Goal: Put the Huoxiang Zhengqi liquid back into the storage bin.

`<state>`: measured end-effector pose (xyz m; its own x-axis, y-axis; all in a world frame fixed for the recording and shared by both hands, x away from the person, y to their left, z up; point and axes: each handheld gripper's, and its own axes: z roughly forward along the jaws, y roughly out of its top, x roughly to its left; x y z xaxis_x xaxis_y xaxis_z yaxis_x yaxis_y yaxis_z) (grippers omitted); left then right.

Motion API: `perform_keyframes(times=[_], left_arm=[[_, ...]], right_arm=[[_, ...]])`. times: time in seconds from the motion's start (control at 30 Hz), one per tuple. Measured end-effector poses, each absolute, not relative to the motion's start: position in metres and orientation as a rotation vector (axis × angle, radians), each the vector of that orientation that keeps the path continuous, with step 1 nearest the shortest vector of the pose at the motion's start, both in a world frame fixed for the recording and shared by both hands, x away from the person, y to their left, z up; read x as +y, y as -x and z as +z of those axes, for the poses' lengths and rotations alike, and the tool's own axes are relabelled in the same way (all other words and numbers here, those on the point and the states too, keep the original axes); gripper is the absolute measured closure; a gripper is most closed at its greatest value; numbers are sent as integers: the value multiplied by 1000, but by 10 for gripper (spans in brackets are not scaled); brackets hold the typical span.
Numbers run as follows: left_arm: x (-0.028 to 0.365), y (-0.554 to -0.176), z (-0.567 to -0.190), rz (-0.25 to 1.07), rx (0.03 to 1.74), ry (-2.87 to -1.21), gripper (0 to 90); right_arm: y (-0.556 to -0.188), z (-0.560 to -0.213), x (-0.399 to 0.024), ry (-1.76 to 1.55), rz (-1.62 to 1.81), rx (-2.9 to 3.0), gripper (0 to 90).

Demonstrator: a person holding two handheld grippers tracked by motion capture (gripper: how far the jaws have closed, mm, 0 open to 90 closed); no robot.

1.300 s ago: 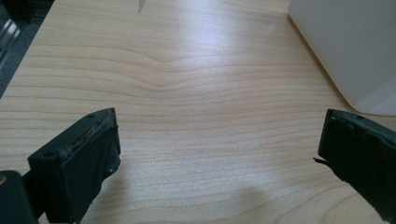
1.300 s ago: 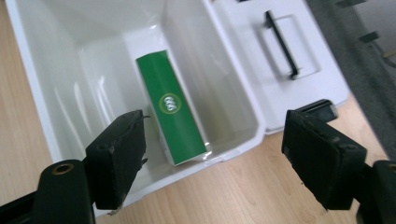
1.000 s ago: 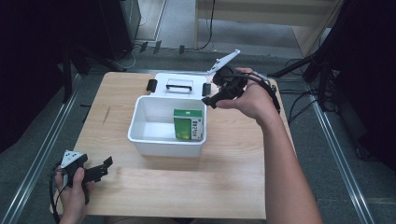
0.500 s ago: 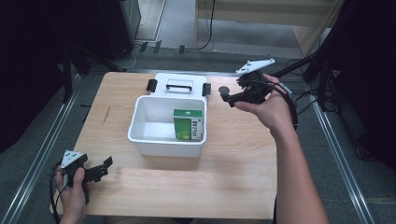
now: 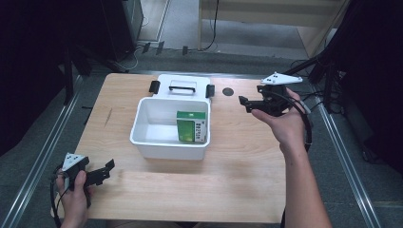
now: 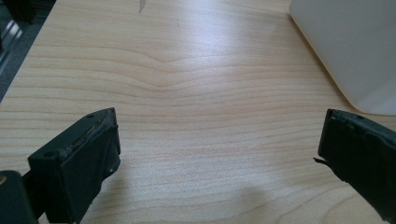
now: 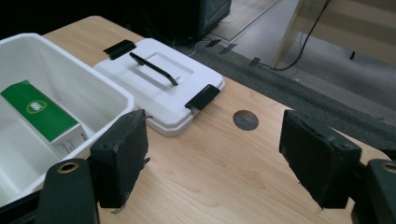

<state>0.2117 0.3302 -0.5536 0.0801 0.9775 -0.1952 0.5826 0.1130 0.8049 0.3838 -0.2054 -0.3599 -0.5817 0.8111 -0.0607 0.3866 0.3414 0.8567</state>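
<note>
Both tongs (image 5: 244, 103) (image 5: 107, 170) gape empty; lid (image 7: 161, 84), left of the right pair: light, rigid plastic, best gripped by its handle (image 7: 153, 68).

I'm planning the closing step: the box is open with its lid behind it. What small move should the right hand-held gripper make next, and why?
Probably ease the right hand-held gripper left toward the lid and its black handle. Its jaws stand open with nothing between them, the lid lies flat behind the box, and the green carton is already inside.
</note>
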Motion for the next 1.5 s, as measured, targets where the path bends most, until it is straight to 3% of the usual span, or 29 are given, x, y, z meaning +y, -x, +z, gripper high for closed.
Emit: perform_keyframes(times=[0.5, 0.93, 1.5], left_arm=[[330, -212, -554, 630, 1598, -1567, 1], [330, -212, -554, 632, 1598, -1568, 1], [330, -212, -554, 630, 1599, -1566, 1]], right_arm=[[-363, -404, -255, -1113, 1294, 1899, 229], [-341, -440, -275, -1099, 1326, 1865, 136], [-307, -491, -296, -1120, 1323, 1795, 134]])
